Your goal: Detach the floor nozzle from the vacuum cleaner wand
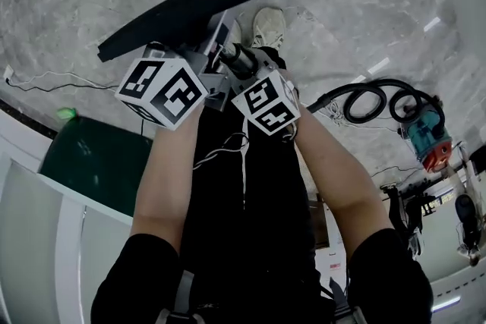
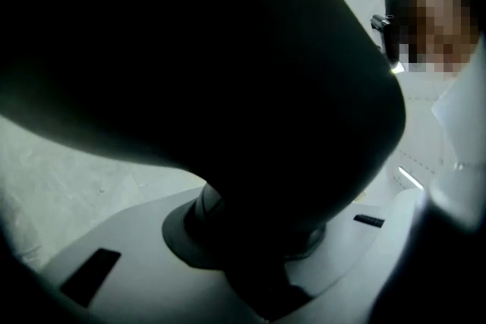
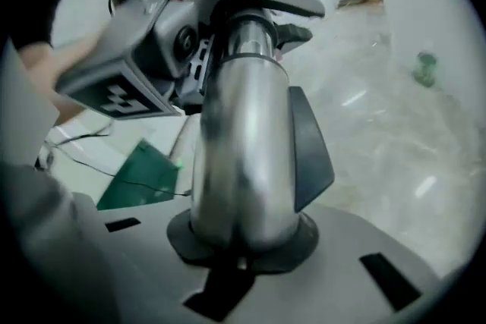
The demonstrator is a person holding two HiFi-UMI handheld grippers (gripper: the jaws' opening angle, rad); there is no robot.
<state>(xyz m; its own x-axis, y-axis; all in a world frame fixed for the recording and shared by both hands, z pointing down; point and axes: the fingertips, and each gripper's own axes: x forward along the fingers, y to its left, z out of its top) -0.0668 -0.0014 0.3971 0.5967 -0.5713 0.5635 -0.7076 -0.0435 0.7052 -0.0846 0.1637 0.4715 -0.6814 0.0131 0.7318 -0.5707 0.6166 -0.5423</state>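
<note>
The black floor nozzle (image 1: 190, 7) lies tilted across the marble floor, just in front of my shoes. Its neck joins the silver wand (image 3: 243, 140), which rises straight from between my right gripper's (image 3: 243, 250) jaws; that gripper is shut on the wand. In the head view the right gripper (image 1: 241, 64) and left gripper (image 1: 216, 72) meet side by side at the joint. A dark rounded part of the nozzle neck (image 2: 250, 87) fills the left gripper view, and the left gripper (image 2: 258, 243) is shut around it. The right gripper view shows the left gripper (image 3: 178, 42) clamped just beyond the wand's end.
A teal and orange vacuum body (image 1: 427, 134) with a coiled black hose (image 1: 372, 99) lies at the right. A green mat (image 1: 99, 159) and white panels (image 1: 38, 224) are at the left. A thin cable (image 1: 53, 80) runs over the floor. A person stands in the left gripper view's far corner.
</note>
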